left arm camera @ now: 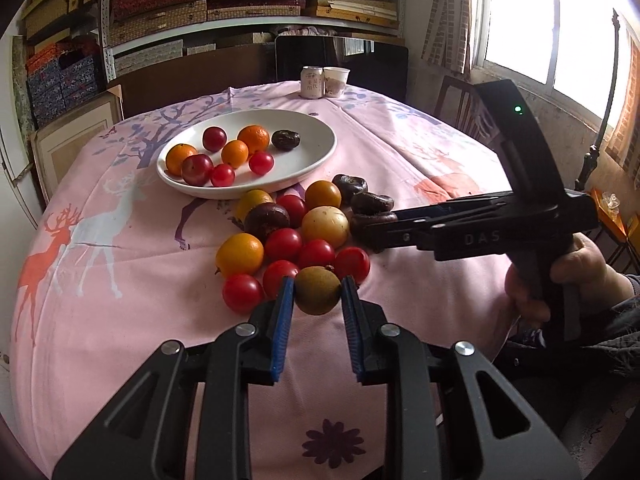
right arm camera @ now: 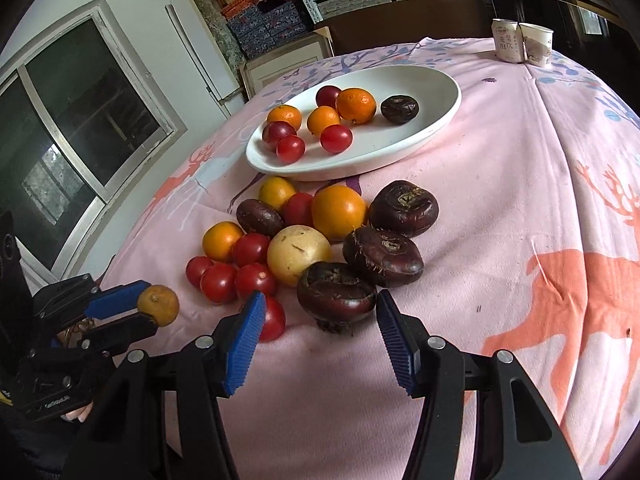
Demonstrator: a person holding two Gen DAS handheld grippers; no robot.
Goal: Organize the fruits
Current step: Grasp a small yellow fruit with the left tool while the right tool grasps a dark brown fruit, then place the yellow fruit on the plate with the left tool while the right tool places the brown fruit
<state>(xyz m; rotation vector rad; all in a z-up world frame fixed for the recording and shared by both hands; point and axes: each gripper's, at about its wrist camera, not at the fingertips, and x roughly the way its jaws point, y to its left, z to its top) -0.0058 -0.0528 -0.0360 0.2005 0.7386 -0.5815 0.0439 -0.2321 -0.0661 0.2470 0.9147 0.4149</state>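
On the white plate (right arm camera: 432, 120) at 12 o'clock lie three tangerines, four cherry tomatoes, one water chestnut. Left gripper (left arm camera: 317, 294) clamps a greenish tangerine (left arm camera: 317, 290), its stem end facing 10 o'clock in the right wrist view; right gripper (right arm camera: 320, 312) spread around a dark water chestnut (right arm camera: 336, 292), crown up.

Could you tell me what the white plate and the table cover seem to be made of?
White plate: likely glazed ceramic, going by its smooth, glossy, thick rim. Table cover: soft printed fabric, matte, with creases and a slightly fuzzy surface; possibly cotton or fleece.
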